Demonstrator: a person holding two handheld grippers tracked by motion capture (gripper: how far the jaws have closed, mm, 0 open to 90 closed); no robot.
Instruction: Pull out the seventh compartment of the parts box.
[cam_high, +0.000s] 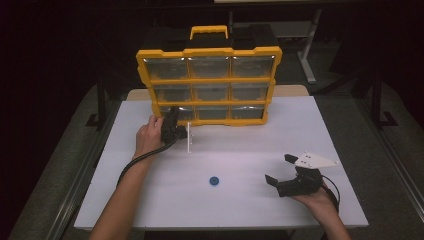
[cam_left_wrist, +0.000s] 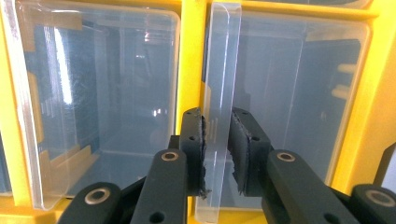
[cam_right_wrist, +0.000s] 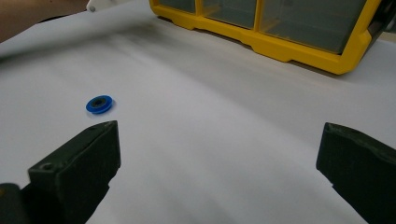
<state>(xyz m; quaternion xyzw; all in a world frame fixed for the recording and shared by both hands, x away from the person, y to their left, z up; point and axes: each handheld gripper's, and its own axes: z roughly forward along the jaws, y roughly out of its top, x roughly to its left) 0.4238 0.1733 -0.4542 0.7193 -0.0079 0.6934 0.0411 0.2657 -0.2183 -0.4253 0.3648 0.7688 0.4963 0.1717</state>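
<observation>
The left gripper (cam_left_wrist: 216, 154) is clamped on the front edge of a clear drawer (cam_left_wrist: 219, 116), its two black pads pressing the thin transparent panel from either side. In the high view that gripper (cam_high: 186, 133) sits at the bottom-left corner of the yellow organizer (cam_high: 210, 51), and the drawer (cam_high: 189, 139) sticks out from the lowest row toward the person, over the white table (cam_high: 250, 210). The organizer stands upright at the far side of the table, three rows of clear drawers under a yellow handle. The right gripper (cam_high: 281, 168) rests well apart, near the table's front right, jaws spread wide with nothing between them. A small blue disc (cam_high: 215, 180) lies on the table between the two hands, just beyond the right gripper's jaw in its own view (cam_right_wrist: 99, 104).
</observation>
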